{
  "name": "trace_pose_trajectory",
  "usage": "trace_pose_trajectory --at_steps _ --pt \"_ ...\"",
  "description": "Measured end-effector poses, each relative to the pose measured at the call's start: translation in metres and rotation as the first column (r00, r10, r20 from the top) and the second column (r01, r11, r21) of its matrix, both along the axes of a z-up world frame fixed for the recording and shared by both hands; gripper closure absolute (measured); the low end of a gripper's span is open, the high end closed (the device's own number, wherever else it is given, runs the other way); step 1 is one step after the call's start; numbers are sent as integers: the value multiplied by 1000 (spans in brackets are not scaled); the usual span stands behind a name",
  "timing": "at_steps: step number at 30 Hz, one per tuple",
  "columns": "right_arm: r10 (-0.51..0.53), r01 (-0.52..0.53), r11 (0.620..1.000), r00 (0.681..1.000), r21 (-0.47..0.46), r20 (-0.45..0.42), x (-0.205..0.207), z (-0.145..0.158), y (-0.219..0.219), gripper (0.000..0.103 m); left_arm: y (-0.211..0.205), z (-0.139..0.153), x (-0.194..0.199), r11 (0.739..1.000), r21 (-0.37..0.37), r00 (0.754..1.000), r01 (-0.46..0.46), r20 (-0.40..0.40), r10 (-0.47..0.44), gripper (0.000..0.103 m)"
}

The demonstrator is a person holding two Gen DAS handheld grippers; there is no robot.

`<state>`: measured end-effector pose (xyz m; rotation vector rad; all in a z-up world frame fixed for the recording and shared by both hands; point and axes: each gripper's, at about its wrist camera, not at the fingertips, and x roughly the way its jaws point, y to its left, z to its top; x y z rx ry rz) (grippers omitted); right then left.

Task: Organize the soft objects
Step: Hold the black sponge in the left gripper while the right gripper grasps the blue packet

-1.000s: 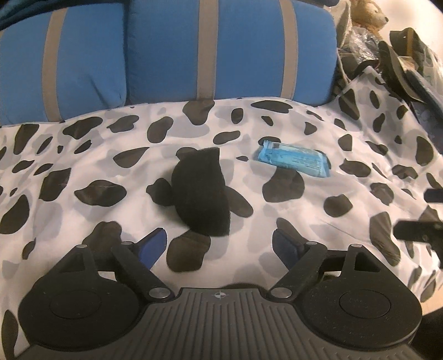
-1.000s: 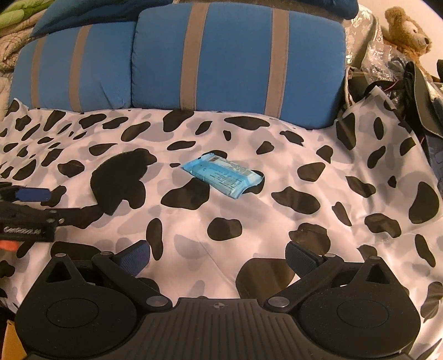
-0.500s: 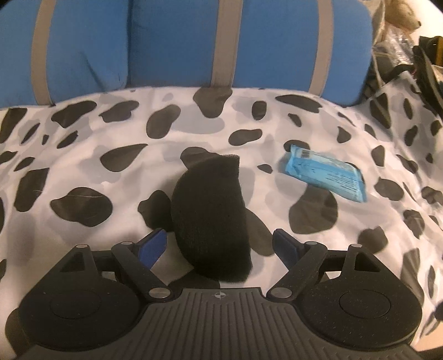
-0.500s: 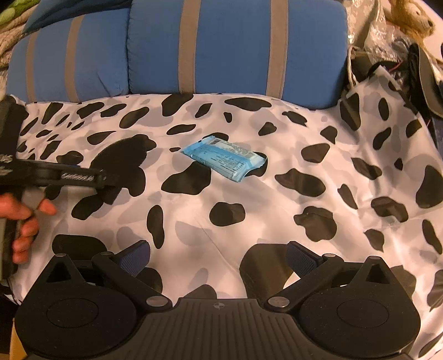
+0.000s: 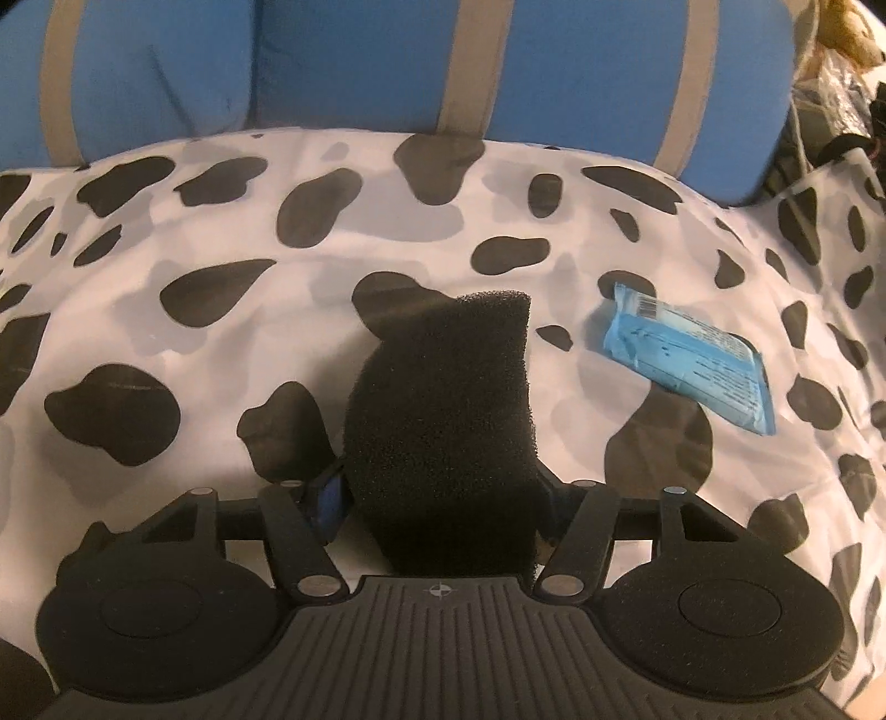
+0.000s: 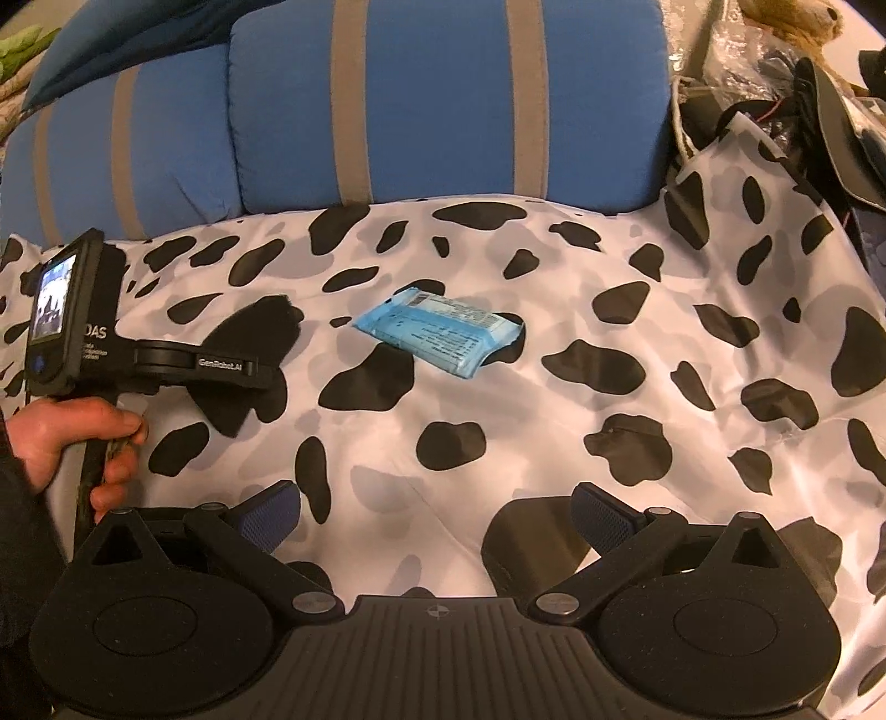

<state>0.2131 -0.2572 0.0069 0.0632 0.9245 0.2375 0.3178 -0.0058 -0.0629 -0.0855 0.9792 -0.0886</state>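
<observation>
A black foam sponge [image 5: 443,410] lies on the cow-print cloth [image 5: 221,343], its near end between the fingers of my left gripper [image 5: 443,487]. The jaws are closing, and the blue left pad [image 5: 329,498] presses the sponge's side; the right pad is hidden behind the foam. To the right of the sponge lies a blue plastic pack [image 5: 686,363]. In the right wrist view, a hand [image 6: 66,437] holds the left gripper [image 6: 260,379] over the sponge [image 6: 260,327], with the pack [image 6: 440,332] at centre. My right gripper [image 6: 437,512] hovers open over bare cloth, well short of the pack.
Blue cushions with tan stripes [image 6: 443,105] stand along the back of the cloth. A brown teddy bear [image 6: 797,22] and a heap of dark straps and plastic bags [image 6: 819,111] crowd the back right corner.
My left gripper moved forward and down over the sponge, and its jaws narrowed onto it. In the right wrist view it came in from the left. The right gripper stayed put.
</observation>
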Motion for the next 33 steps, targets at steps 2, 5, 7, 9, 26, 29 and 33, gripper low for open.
trace_pose_trajectory --at_steps 2,5,7,9,26,29,33 --pt "5 -5 1000 1000 3 2 0 1 2 0 -1 2 -2 1000 11 1000 -2 -1 2 44" --pt "12 -12 1000 1000 8 -1 0 1 2 0 0 9 -9 1000 15 1000 -15 12 15 44" --pt "12 -12 1000 1000 9 -2 0 1 1 0 1 17 -16 1000 4 1000 -16 26 16 44" --pt "1 -1 1000 1000 12 -4 -1 2 0 0 2 27 -24 1000 0 999 -15 48 15 45" --pt "29 -28 999 1000 31 -4 -9 1 7 0 18 71 -122 999 -23 990 39 138 -35 45" --pt "42 -42 999 999 31 7 -9 3 7 0 28 73 -138 999 -28 989 40 143 -35 45" --pt "55 -55 998 998 21 9 -7 4 14 0 40 80 -151 999 -50 987 20 163 -11 45"
